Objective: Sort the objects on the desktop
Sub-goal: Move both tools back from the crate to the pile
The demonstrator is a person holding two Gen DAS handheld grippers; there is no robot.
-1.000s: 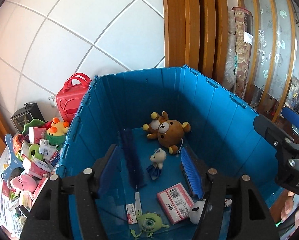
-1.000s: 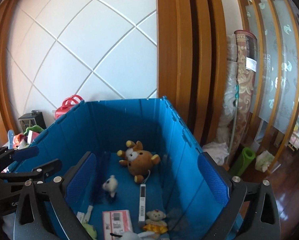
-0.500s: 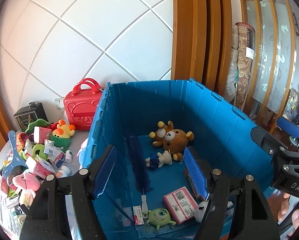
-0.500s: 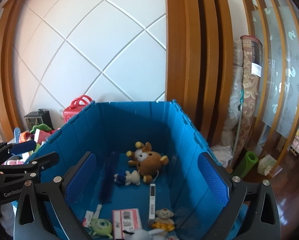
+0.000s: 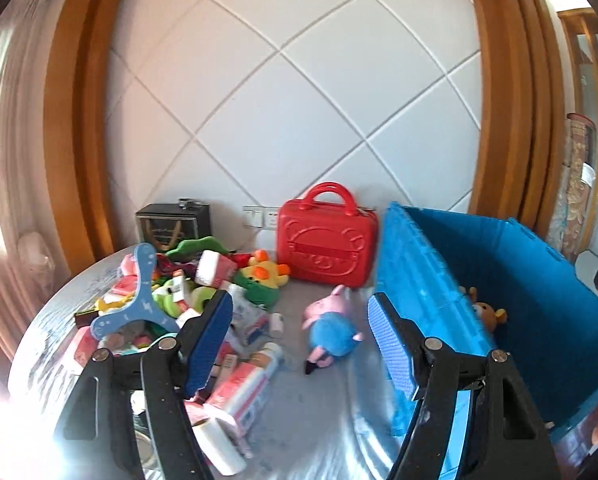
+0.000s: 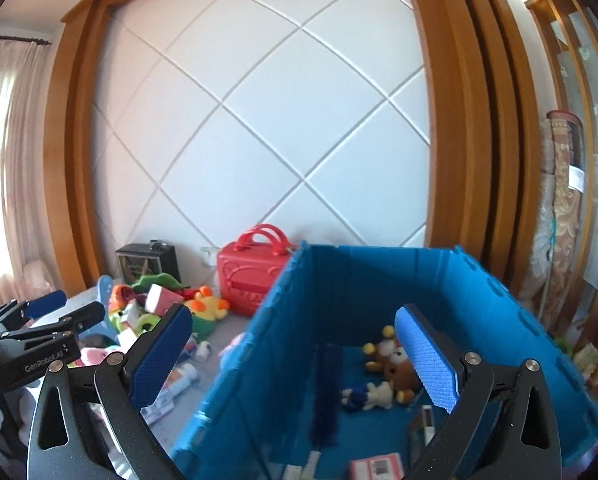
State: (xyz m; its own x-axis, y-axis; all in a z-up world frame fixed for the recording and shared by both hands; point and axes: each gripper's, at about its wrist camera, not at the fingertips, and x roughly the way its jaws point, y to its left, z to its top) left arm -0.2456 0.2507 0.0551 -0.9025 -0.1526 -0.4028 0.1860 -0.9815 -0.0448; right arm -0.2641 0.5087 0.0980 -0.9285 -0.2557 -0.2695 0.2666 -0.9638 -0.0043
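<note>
Blue bin [image 5: 499,280] at table's right side, already holding brown bear [image 6: 395,364], small white doll [image 6: 369,394] and boxes; unsorted pile [image 5: 187,292] left of it, pink pig toy [image 5: 331,328] lying between. Left gripper [image 5: 301,340] empty, jaws apart, aimed at pig toy, probably next pick. Right gripper [image 6: 295,356] likewise wide and empty, over bin rim. Versus a second earlier: left view swung from bin interior to pile; doll inside bin shifted.
</note>
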